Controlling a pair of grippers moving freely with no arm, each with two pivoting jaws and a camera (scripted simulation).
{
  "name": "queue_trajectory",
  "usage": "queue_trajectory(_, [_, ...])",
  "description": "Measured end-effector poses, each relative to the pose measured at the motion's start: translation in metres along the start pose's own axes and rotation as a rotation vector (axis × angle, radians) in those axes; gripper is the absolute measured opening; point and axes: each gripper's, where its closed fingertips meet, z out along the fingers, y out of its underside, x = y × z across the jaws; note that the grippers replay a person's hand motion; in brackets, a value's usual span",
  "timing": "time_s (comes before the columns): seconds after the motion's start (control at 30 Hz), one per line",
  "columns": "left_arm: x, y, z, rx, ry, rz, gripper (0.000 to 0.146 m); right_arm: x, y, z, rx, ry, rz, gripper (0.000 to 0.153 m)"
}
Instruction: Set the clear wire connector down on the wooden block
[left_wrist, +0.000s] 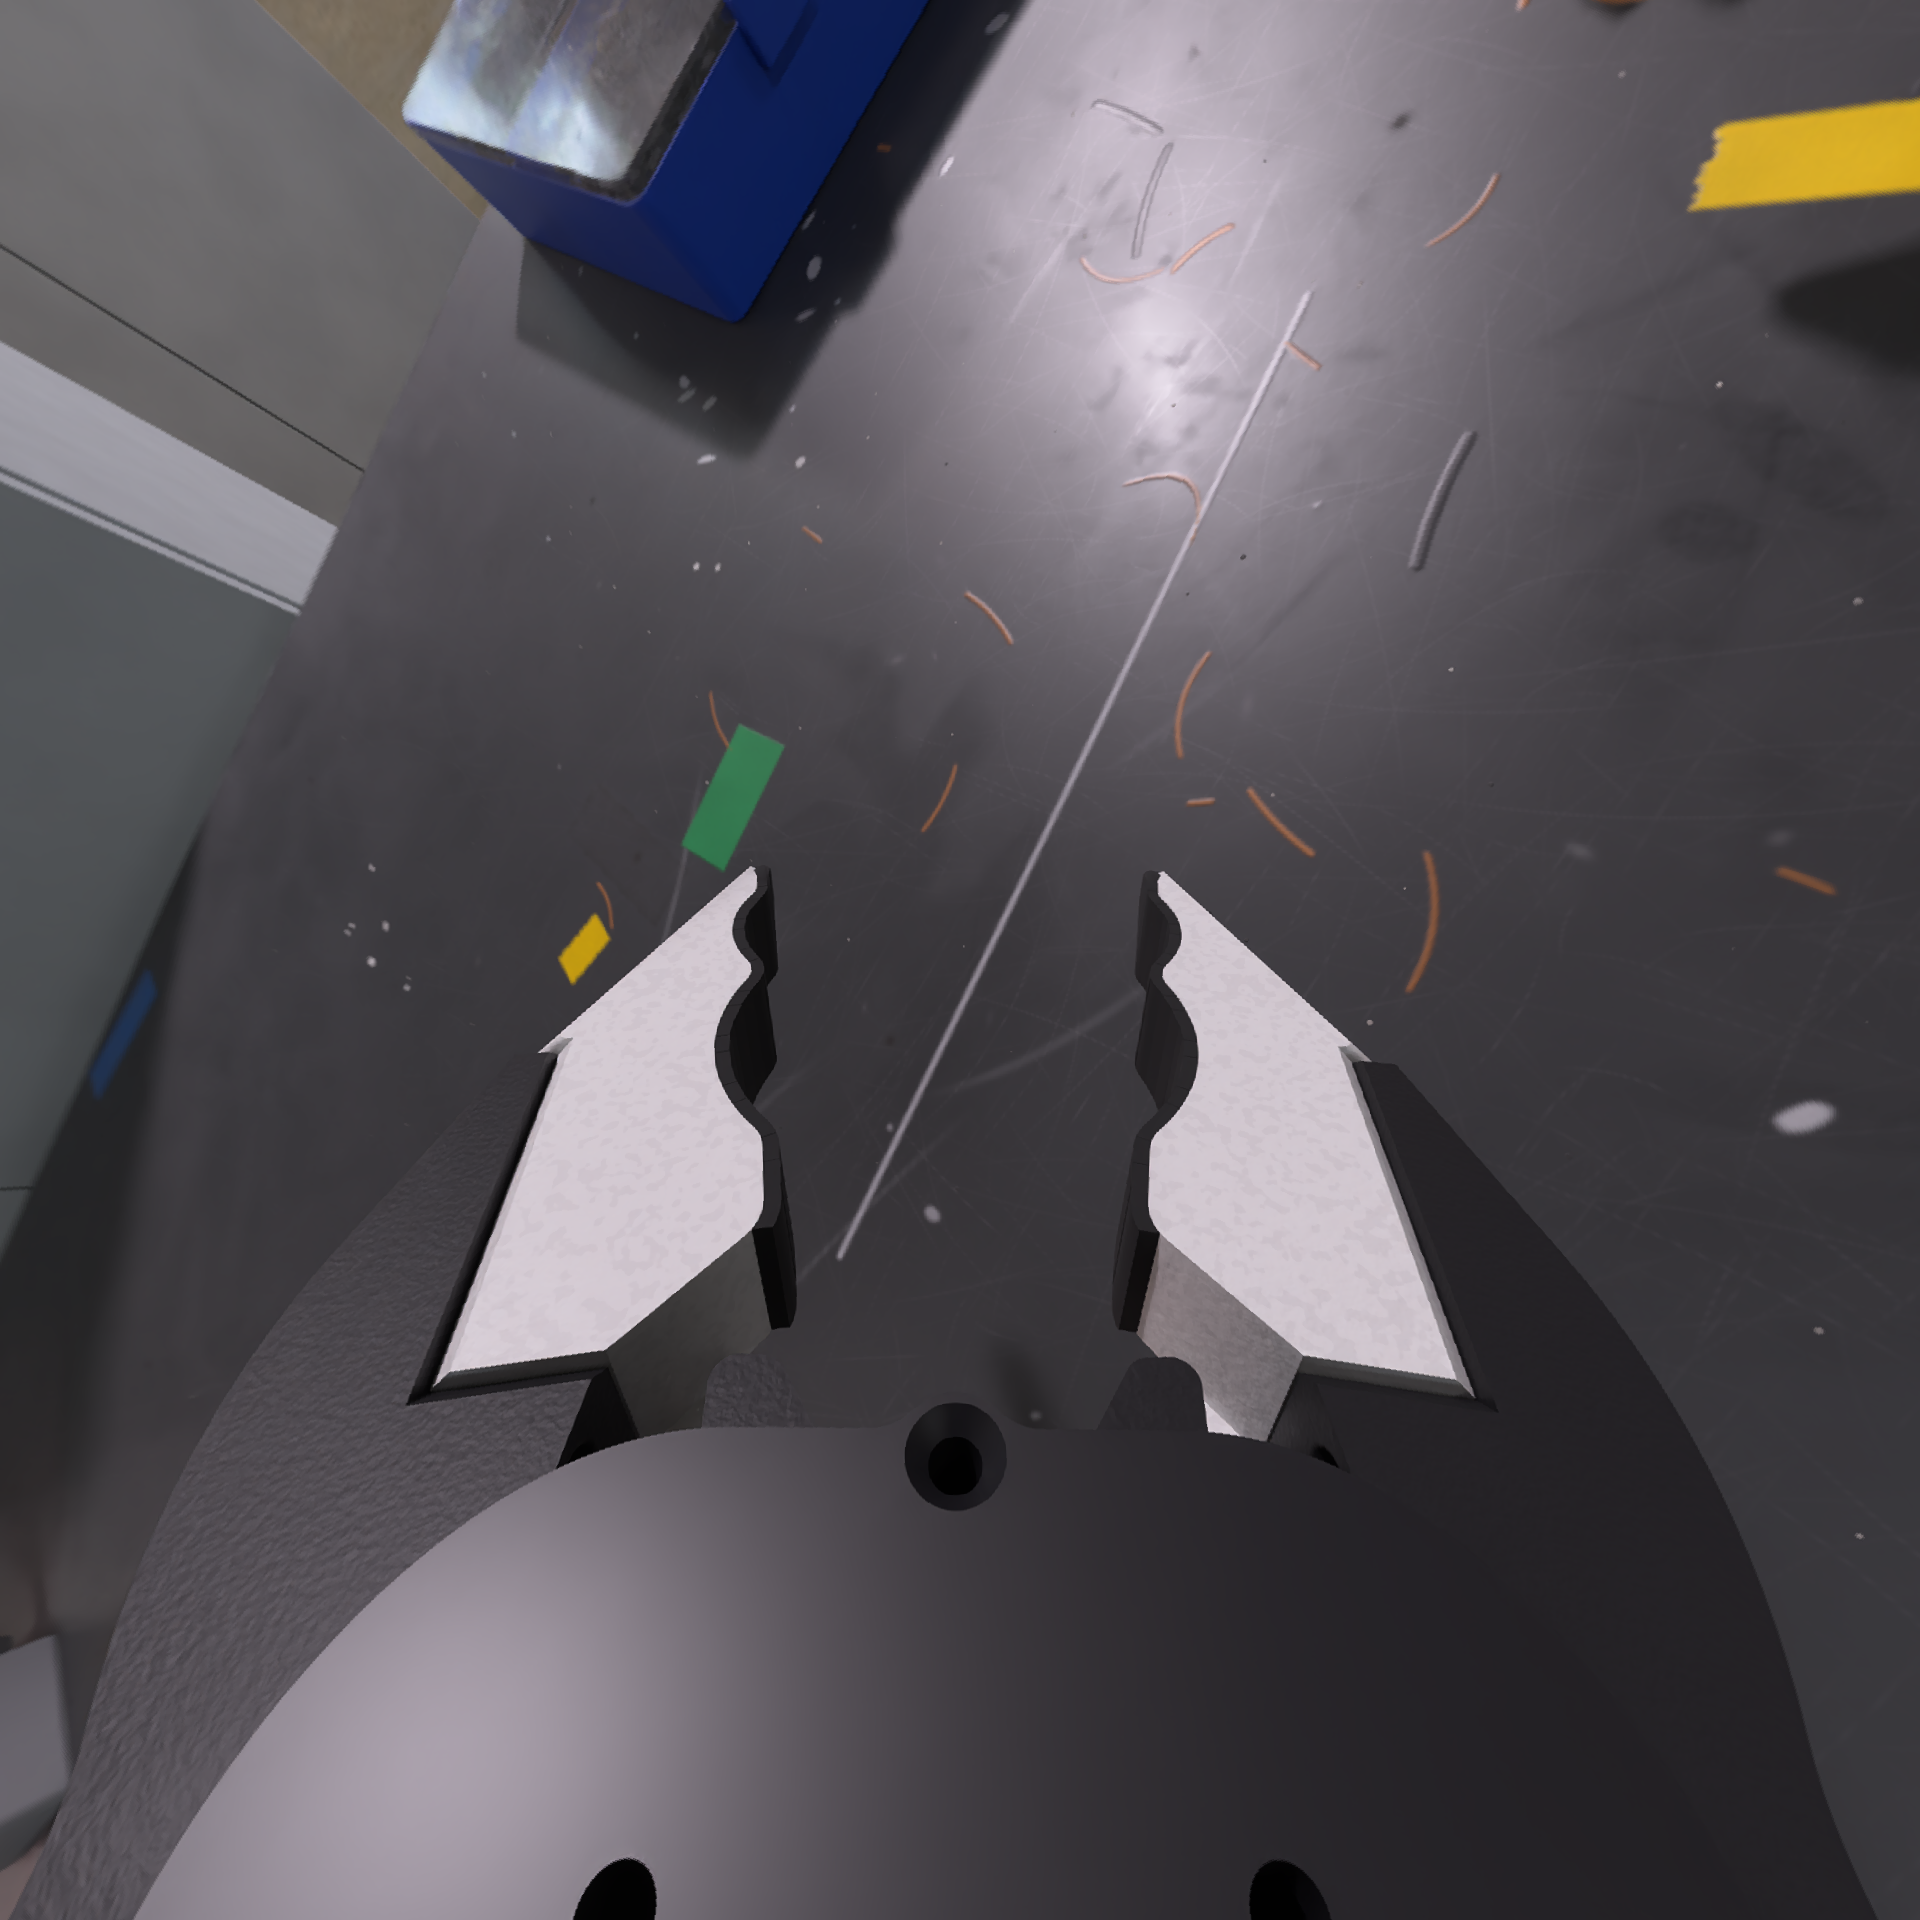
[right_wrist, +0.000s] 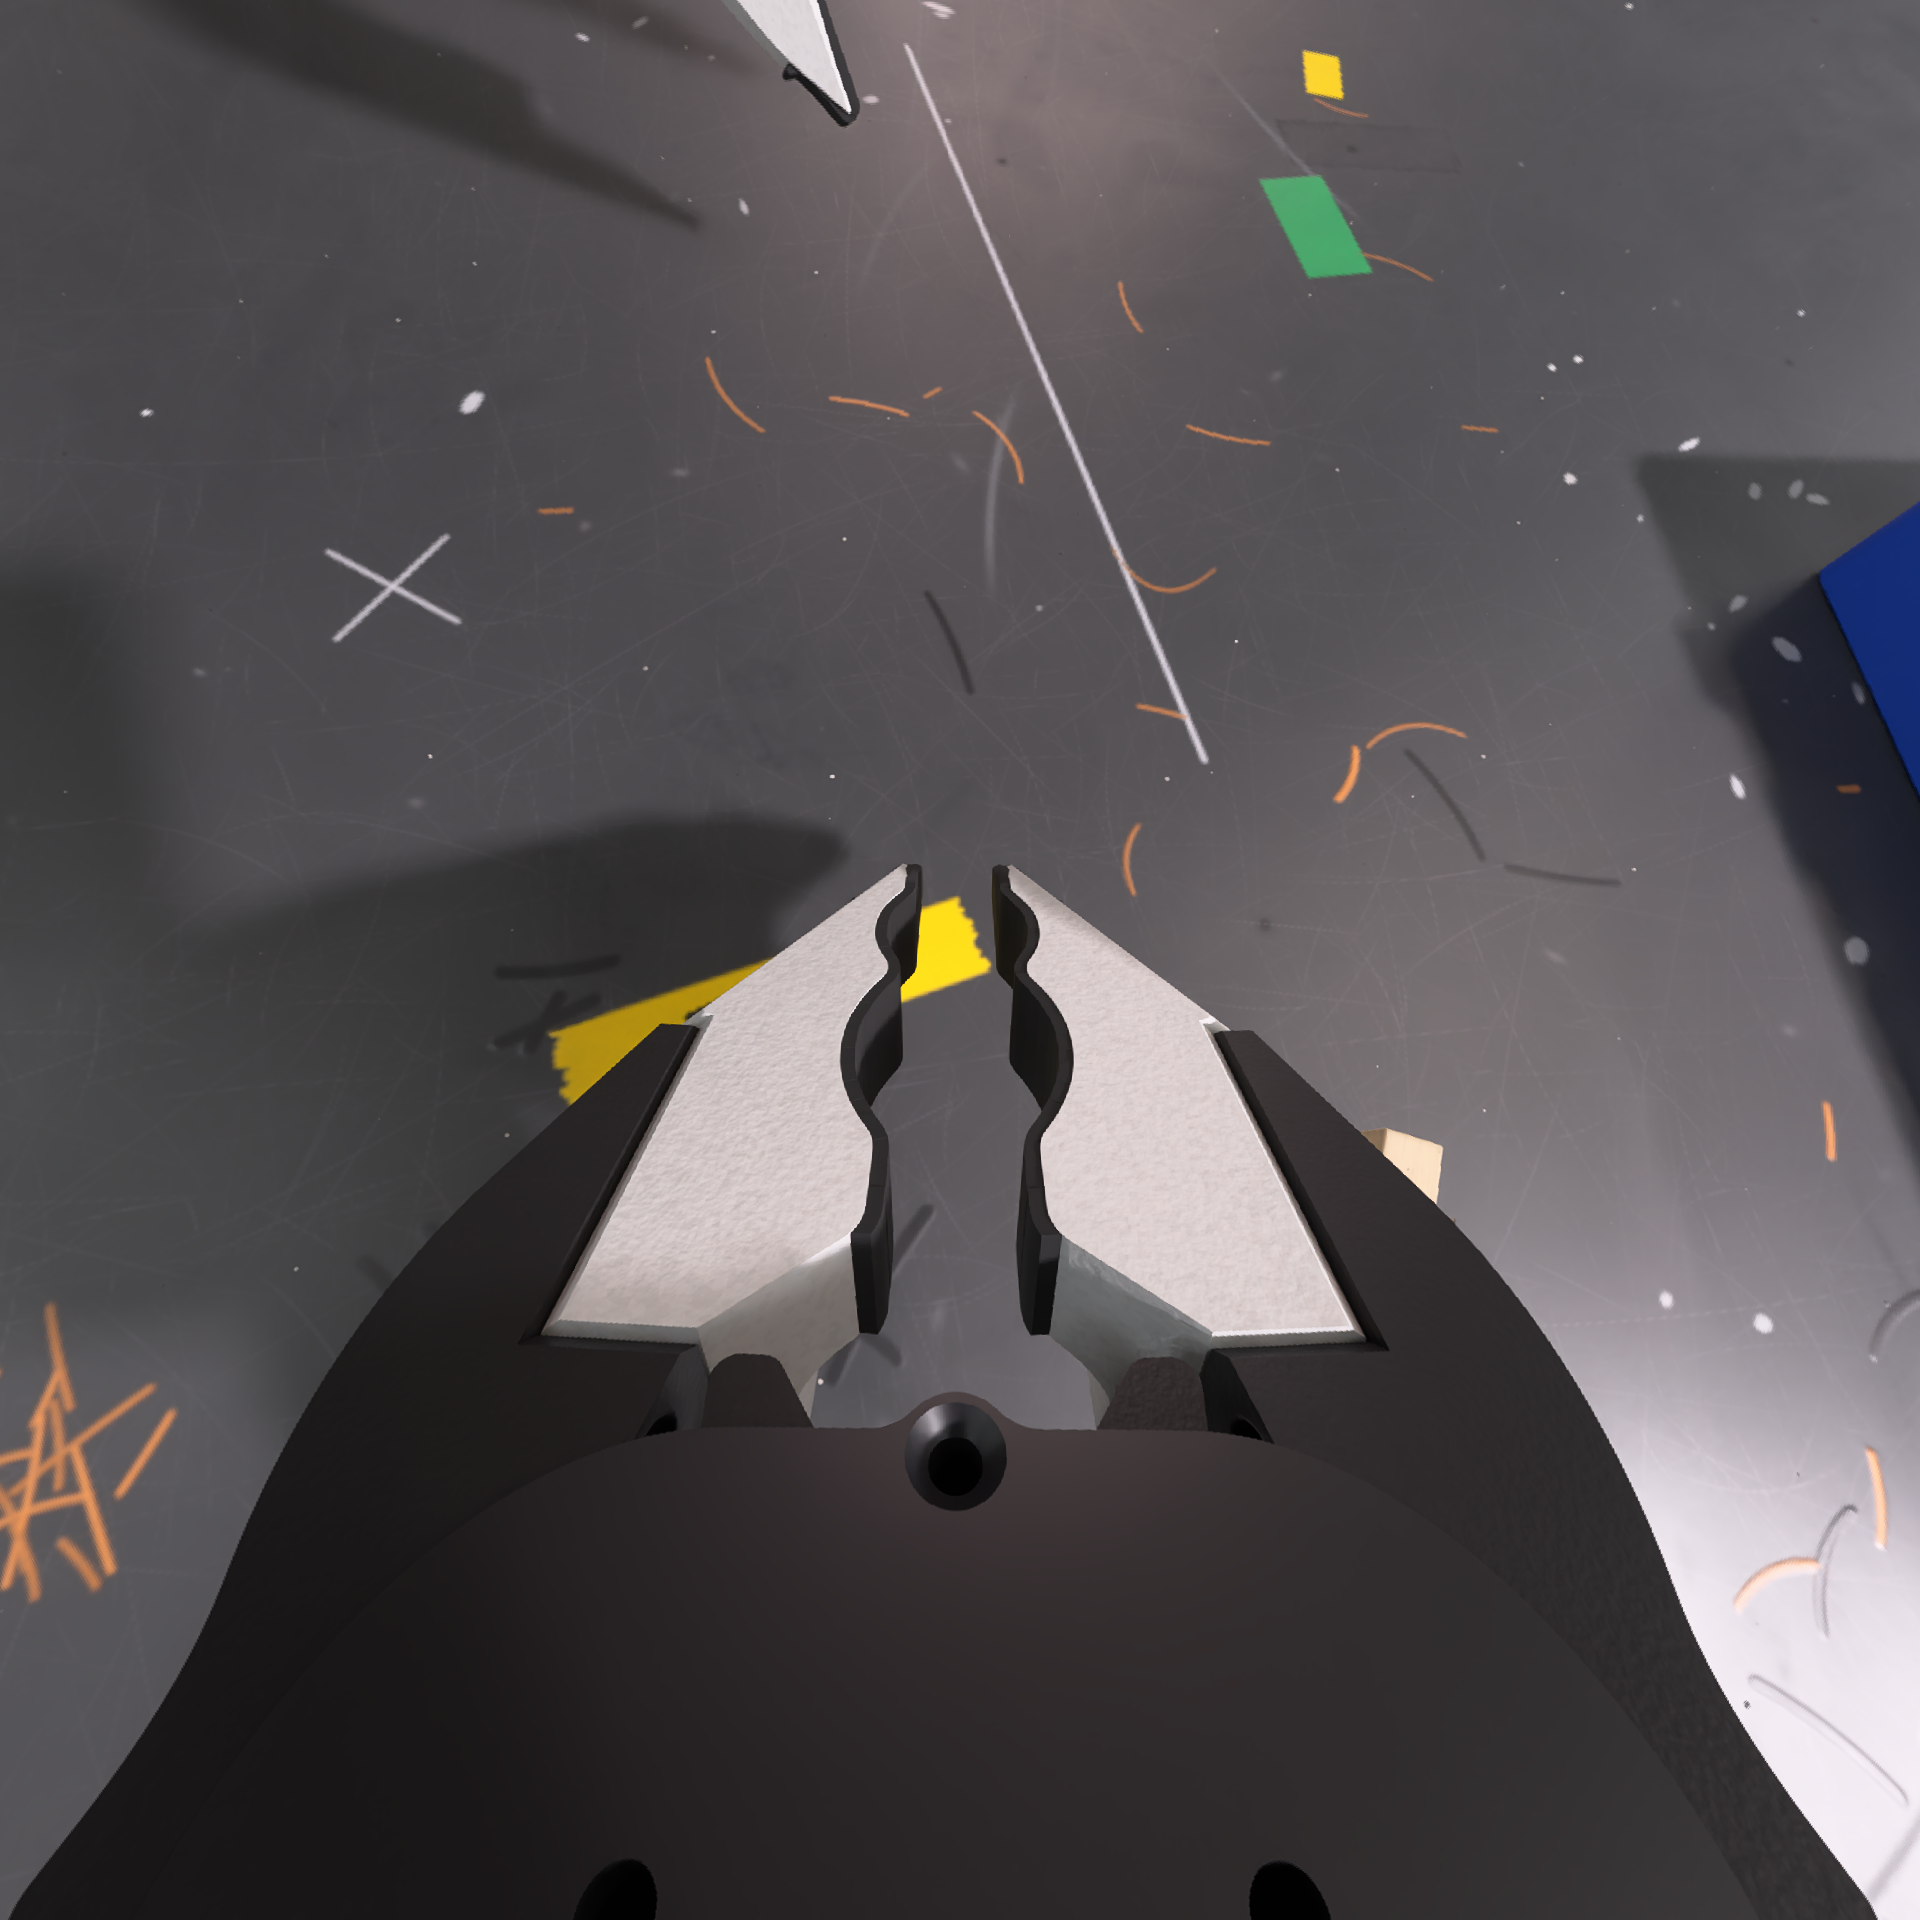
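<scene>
My right gripper (right_wrist: 954, 873) hangs over the dark table (right_wrist: 623, 727), its jaws drawn close with a narrow gap. I cannot make out a clear wire connector between them. A corner of the wooden block (right_wrist: 1409, 1158) shows just behind the right finger. My left gripper (left_wrist: 956, 883) is wide open and empty above the table (left_wrist: 1351, 727). One of its fingertips (right_wrist: 821, 62) shows at the top of the right wrist view.
A blue box (left_wrist: 707, 177) with a glassy grey top stands near the table's far left edge; it also shows in the right wrist view (right_wrist: 1881, 644). Yellow tape (right_wrist: 644, 1029) lies under my right gripper. Green tape (left_wrist: 732, 798) and copper wire scraps (left_wrist: 1283, 821) lie on the table.
</scene>
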Motion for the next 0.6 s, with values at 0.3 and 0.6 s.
queue_trajectory(0.3, [0.013,-0.011,-0.005,0.011,0.011,0.089,0.068,0.0,-0.003,0.0,0.011,0.004,-0.003,0.013])
queue_trajectory(0.6, [0.025,-0.017,-0.002,0.031,0.063,0.107,0.061,0.005,-0.068,-0.001,0.19,0.151,-0.137,0.023])
